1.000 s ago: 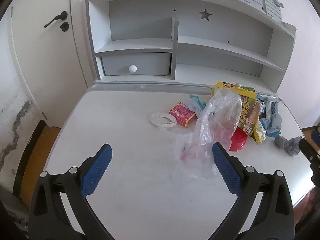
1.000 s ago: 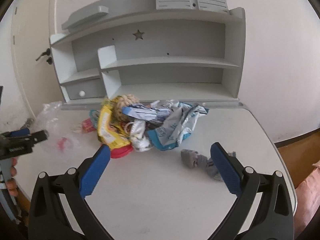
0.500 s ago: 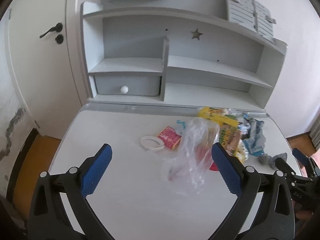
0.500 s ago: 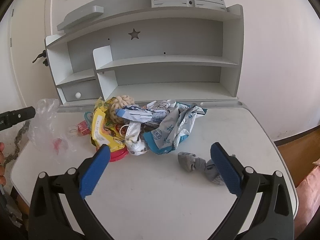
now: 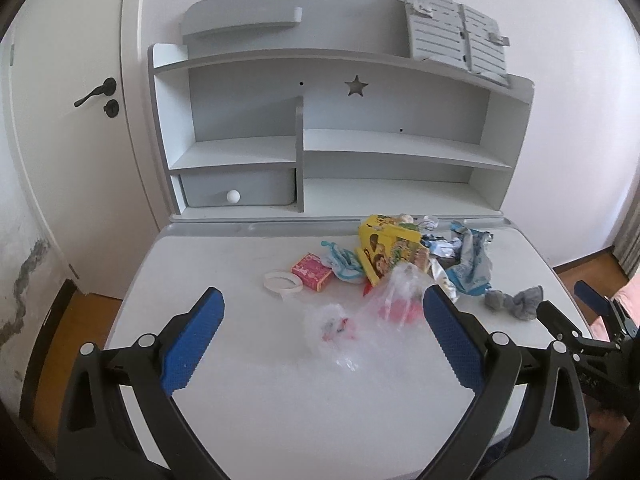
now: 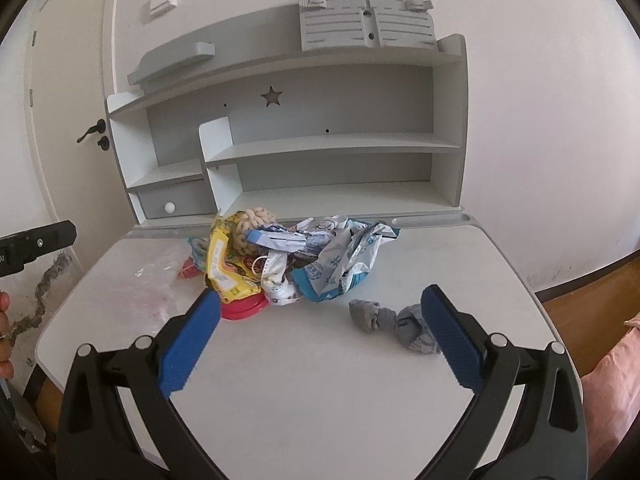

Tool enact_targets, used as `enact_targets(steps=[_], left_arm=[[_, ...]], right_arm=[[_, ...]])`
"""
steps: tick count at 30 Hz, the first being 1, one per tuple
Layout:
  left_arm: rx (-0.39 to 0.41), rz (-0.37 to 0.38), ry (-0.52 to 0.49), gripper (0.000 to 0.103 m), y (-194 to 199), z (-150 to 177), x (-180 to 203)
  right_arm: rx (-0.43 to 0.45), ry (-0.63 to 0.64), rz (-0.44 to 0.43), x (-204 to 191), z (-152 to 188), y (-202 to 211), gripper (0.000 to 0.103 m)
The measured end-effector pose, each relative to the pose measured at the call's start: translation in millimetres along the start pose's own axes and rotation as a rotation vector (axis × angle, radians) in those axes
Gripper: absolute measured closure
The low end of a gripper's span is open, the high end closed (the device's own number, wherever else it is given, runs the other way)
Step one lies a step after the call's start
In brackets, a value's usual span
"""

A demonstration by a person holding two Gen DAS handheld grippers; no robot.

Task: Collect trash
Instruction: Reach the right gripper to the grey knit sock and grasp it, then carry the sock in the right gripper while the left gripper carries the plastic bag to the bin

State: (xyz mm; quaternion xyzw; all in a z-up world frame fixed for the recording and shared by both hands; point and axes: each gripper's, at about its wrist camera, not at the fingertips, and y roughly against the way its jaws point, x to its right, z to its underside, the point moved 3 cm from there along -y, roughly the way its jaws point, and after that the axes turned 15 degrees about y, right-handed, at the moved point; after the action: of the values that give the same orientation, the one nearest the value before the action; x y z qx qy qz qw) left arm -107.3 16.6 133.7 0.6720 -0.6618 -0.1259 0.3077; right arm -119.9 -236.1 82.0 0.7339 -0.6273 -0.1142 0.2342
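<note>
Trash pile (image 6: 296, 264) lying on desk (image 6: 320, 392) ahead and left of wide-open, empty right gripper (image 6: 320, 340), grey wad (image 6: 394, 322) nearer its right finger; left gripper (image 5: 322, 340), equally wide and empty, hovering nearer clear bag (image 5: 360, 316).

Desk (image 5: 248, 420) white w/ grey hutch (image 5: 244, 108), star cut-out. Gripper pads (image 5: 192, 344) blue, ribbed; arms black. Wrapper (image 6: 230, 264) yellow w/ red print. Lid (image 6: 242, 307) red. Small box (image 5: 312, 278) pink. Pouch (image 6: 344, 268) blue & white. Sock (image 6: 384, 320) grey. Plastic bag (image 5: 360, 320) clear, red bits inside. Tape ring (image 5: 283, 282) white. Door handle (image 5: 96, 92) black
</note>
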Motion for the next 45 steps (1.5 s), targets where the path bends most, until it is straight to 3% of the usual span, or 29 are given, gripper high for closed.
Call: enact_targets(steps=[11, 16, 20, 24, 28, 31, 33, 35, 36, 38, 45], left_arm=[[-0.043, 0.029, -0.03, 0.006, 6.8, 17.9, -1.2], [-0.128, 0.058, -0.114, 0.006, -17.2, 39.5, 7.9], [-0.181, 0.011, -0.191, 0.006, -53.9, 56.5, 15.3], [-0.206, -0.01, -0.196, 0.006, -84.6, 56.8, 12.9], [-0.22, -0.043, -0.237, 0.006, -114.7, 54.7, 13.7], [-0.23, -0.039, -0.252, 0.007, -129.1, 51.9, 15.0], [-0.232, -0.036, -0.269, 0.026, -134.3, 51.8, 16.8], [-0.263, -0.022, -0.283, 0.075, -140.8, 53.0, 17.2], [-0.263, -0.013, -0.282, 0.082, -141.1, 53.0, 16.7], [-0.244, 0.003, -0.279, 0.092, -136.6, 51.4, 15.0], [-0.183, 0.032, -0.222, 0.096, -103.1, 35.5, 5.3]], right_arm=[[-0.002, 0.015, 0.036, 3.0, 9.2, 18.8, 0.006], [-0.091, -0.004, 0.093, 26.4, 26.2, 1.1, 0.006], [-0.193, -0.028, 0.099, 49.7, 46.7, -27.2, 0.006], [-0.237, -0.055, 0.03, 72.1, 56.7, -54.6, 0.007], [-0.292, -0.012, -0.028, 86.5, 54.0, -88.1, 0.014], [-0.327, 0.003, -0.084, 95.1, 49.2, -115.4, 0.03], [-0.345, 0.004, -0.145, 92.5, 48.2, -130.5, 0.054], [-0.346, -0.005, -0.207, 88.8, 48.3, -136.1, 0.073], [-0.345, -0.01, -0.238, 86.1, 48.0, -137.4, 0.08], [-0.347, 0.007, -0.231, 81.9, 47.1, -134.4, 0.082], [-0.323, 0.043, -0.202, 71.3, 42.3, -107.7, 0.084]])
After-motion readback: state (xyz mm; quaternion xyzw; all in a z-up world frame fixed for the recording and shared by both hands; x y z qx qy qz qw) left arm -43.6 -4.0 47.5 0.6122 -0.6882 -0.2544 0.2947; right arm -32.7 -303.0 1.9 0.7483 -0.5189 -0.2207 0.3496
